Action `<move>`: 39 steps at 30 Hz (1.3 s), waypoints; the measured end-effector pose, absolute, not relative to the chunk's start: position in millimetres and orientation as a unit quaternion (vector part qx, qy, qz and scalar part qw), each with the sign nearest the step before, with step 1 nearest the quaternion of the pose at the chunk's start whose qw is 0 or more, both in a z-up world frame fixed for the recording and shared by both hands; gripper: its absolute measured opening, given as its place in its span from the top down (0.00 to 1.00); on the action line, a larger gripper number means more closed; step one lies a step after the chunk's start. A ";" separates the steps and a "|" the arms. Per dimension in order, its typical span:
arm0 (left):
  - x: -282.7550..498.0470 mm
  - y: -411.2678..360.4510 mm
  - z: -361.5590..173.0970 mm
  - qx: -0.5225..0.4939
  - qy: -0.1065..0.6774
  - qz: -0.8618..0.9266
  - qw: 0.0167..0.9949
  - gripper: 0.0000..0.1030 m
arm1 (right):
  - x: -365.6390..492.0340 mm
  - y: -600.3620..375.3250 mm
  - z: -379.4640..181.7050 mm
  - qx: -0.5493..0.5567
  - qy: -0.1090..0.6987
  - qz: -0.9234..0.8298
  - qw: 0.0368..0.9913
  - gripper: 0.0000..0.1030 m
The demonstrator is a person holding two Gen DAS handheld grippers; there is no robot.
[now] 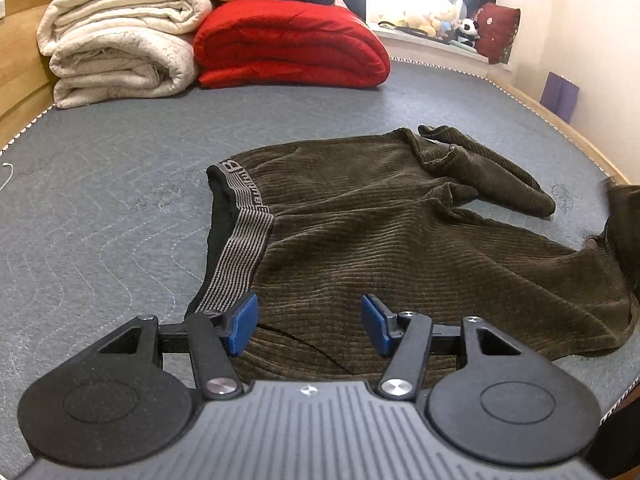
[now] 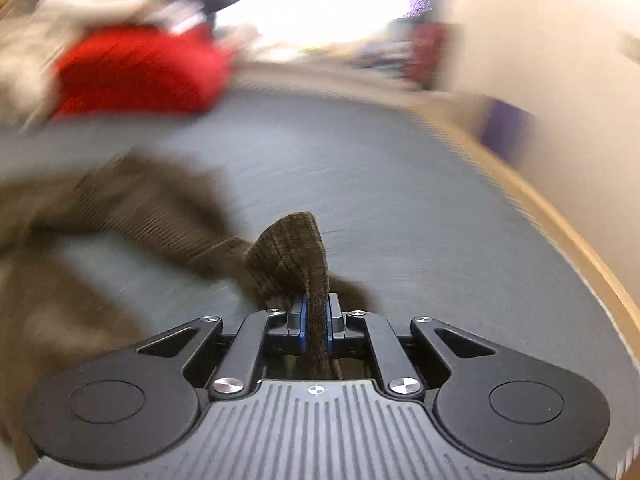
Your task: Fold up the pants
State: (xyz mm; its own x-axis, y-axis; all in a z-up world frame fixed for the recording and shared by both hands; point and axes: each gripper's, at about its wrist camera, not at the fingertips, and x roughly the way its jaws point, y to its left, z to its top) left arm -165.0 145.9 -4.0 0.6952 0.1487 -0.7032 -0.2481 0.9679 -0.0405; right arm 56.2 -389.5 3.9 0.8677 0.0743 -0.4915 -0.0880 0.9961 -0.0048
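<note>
Pants (image 1: 380, 240), one pair in brown corduroy, lie spread on the grey quilted bed (image 1: 120, 184) in front of us, with their striped grey waistband (image 1: 240, 248) turned toward our left side. We count two legs in the left wrist view: one is crumpled and bent back on itself at the far right, the other runs flat toward the right edge of the view, where the cloth rises out of sight. Our left gripper (image 1: 310, 322) hangs just above the near part of the pants, beside the lower end of the waistband, its two blue-padded jaws spread wide with nothing between them. Our right gripper (image 2: 316, 322) has its two jaws pressed together on a fold of the corduroy, and a rounded lump of that cloth (image 2: 292, 256) stands up beyond the pads; the rest of the right wrist view is smeared by blur, so we cannot tell which part of the pants this fold belongs to. At the far end of the bed we count three stacked cream quilts (image 1: 116, 48) beside one folded red quilt (image 1: 288, 44), with further bedding piled on top. One wooden bed frame (image 1: 560, 120) curves along the right side, and several plush toys (image 1: 436, 20) sit on the window ledge.
</note>
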 end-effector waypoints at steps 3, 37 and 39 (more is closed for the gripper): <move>-164.8 148.1 -4.3 -0.073 0.376 0.103 0.918 0.39 | 43.0 -474.3 -2.2 0.108 0.266 -0.103 0.952 0.90; -161.5 151.1 -7.1 -0.080 0.392 0.098 0.911 0.37 | 37.4 -563.5 -51.7 0.286 0.319 -0.312 0.848 0.94; -161.2 153.1 -7.6 -0.086 0.392 0.097 0.911 0.37 | 42.8 -574.7 -80.2 0.299 0.399 -0.326 0.803 0.94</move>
